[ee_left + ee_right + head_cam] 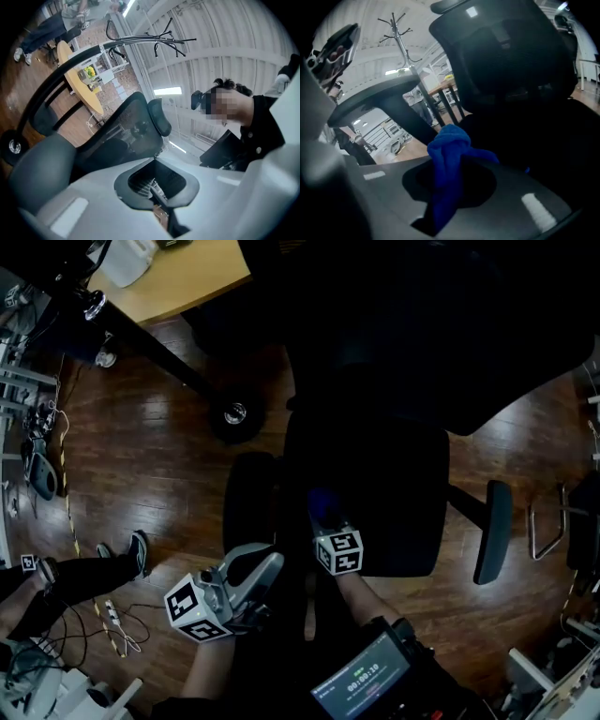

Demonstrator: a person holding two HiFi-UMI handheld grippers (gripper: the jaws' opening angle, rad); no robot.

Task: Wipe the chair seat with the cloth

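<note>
So, my right gripper is clamped on the blue cloth, which bunches up past the jaw tips and hangs down between them. In the head view it sits over the front edge of the black chair seat, on the side nearer my left. It's really dark there, so I can't tell if the cloth is actually touching the seat.

My left gripper is off to the side, on my side of the near armrest. Its jaws are pressed together with nothing between them. Its own camera tilts up at the mesh chair back.

The other armrest sticks out past the far side of the seat. There's wooden floor all around and a tan table up in the corner. 1 person's legs show off to my left.
</note>
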